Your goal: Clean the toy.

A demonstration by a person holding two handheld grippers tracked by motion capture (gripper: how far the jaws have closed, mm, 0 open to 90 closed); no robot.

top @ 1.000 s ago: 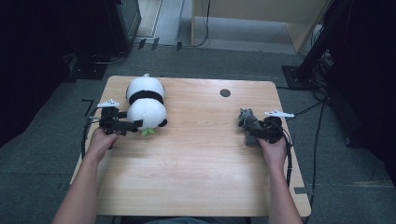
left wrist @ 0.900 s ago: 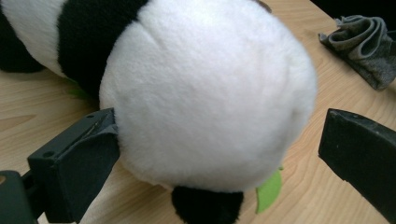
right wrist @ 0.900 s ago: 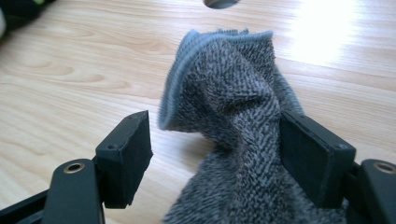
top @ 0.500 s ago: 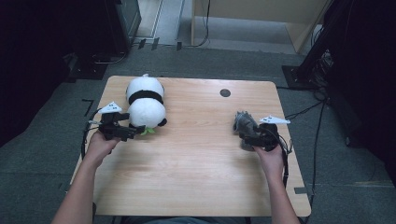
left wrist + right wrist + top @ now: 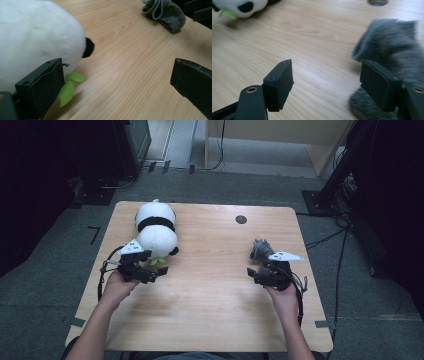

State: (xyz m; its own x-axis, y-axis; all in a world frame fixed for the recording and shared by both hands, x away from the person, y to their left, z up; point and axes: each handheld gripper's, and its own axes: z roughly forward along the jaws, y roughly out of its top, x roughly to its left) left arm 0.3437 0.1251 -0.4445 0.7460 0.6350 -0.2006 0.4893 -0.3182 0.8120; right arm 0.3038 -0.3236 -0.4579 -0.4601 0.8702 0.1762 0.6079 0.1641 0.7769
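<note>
Judging by how things lie, nothing is grasped yet. The left gripper stands open with the panda plush just beside its left jaw; the right gripper is open too, the grey sock against its right jaw, both resting on the counter.

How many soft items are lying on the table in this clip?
2. The panda plush lies at the table's far left, just beyond the left gripper. The grey sock lies at the right, just beyond the right gripper.
</note>
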